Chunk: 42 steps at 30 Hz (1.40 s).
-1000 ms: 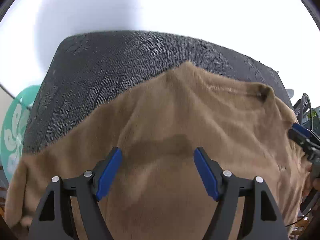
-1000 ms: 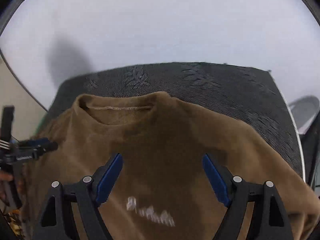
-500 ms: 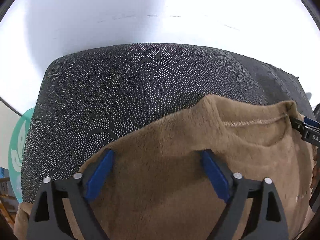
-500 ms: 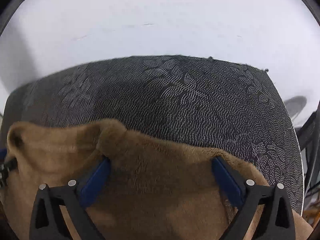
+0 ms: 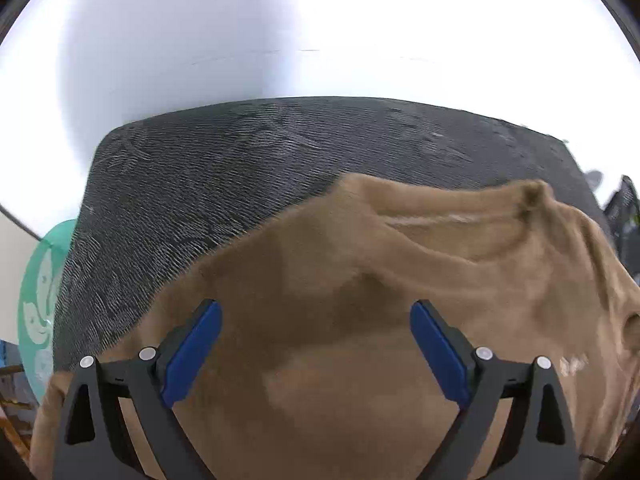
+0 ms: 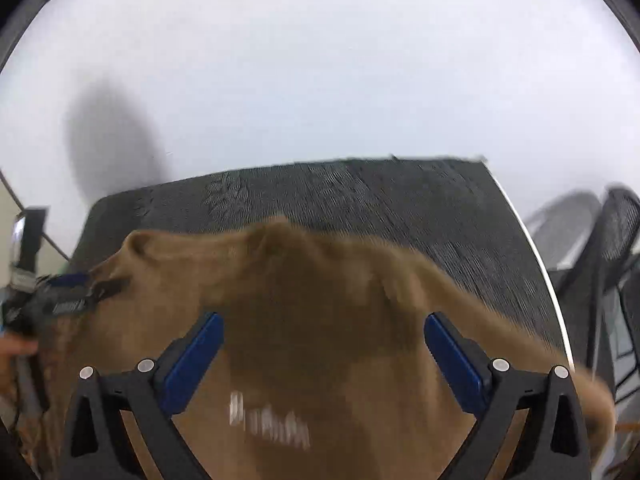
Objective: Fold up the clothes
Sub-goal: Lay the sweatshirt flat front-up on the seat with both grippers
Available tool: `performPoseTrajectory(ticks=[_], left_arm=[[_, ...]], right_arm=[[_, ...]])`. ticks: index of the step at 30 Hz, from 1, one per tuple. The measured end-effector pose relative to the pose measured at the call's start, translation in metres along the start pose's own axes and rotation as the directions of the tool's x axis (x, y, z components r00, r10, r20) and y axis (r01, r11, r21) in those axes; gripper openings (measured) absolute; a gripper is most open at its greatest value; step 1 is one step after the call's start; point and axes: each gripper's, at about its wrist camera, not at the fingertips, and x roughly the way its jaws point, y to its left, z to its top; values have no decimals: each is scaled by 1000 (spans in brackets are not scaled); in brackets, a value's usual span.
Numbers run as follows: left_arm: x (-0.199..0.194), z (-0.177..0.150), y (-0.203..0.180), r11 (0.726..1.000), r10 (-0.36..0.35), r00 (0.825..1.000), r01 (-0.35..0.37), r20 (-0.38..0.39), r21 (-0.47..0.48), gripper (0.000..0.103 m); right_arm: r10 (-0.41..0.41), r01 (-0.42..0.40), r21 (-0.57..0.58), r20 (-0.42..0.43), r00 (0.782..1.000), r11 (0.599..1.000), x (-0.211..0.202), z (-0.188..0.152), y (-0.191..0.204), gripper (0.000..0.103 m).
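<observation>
Between the spread blue pads of the left claw and the right claw, both released and gripping nothing, a tan sweater lies rumpled on the dark patterned surface, collar toward the far edge. Motion blur smears the white print on its front beyond reading. A white wall rises behind; a teal disc and a black mesh chair are cut off at the margins.
</observation>
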Motion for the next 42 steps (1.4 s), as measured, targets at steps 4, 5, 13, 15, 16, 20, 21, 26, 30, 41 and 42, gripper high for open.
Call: performPoseTrajectory(ticks=[4, 5, 13, 15, 16, 20, 21, 26, 30, 41, 42], left_arm=[[-21, -20, -19, 998, -47, 999, 48, -11, 41, 97], [-26, -27, -24, 997, -58, 998, 59, -21, 53, 97], [-44, -74, -59, 991, -113, 989, 120, -97, 60, 97], [-54, -87, -70, 989, -120, 987, 127, -105, 69, 97], [-59, -92, -75, 989, -120, 987, 129, -107, 76, 97], [-79, -108, -96, 985, -125, 986, 137, -108, 108, 97], [-85, -111, -100, 983, -125, 987, 137, -105, 119, 97], [-109, -123, -118, 976, -122, 988, 137, -94, 171, 97], [-110, -128, -127, 976, -113, 987, 132, -110, 176, 97], [-110, -139, -151, 967, -114, 982, 145, -152, 212, 97], [-111, -138, -153, 965, -116, 981, 148, -153, 214, 97]], right_arm=[[-58, 60, 79, -35, 998, 995, -62, -66, -42, 101], [-87, 92, 98, -50, 995, 991, -75, -81, -56, 101], [-237, 292, 308, -202, 950, 905, -182, -211, -149, 92], [-228, 297, 340, -228, 947, 892, -197, -238, -157, 91], [-215, 284, 344, -226, 950, 895, -197, -245, -156, 89], [-162, 230, 358, -211, 964, 905, -188, -259, -150, 65], [-144, 210, 366, -201, 969, 907, -182, -259, -150, 57], [-55, 119, 399, -169, 984, 909, -164, -257, -148, 55], [-74, 127, 356, -158, 985, 926, -162, -259, -143, 40], [60, -88, 605, 67, 996, 791, -225, -239, -213, 13], [49, -110, 623, 115, 992, 775, -239, -231, -222, 13]])
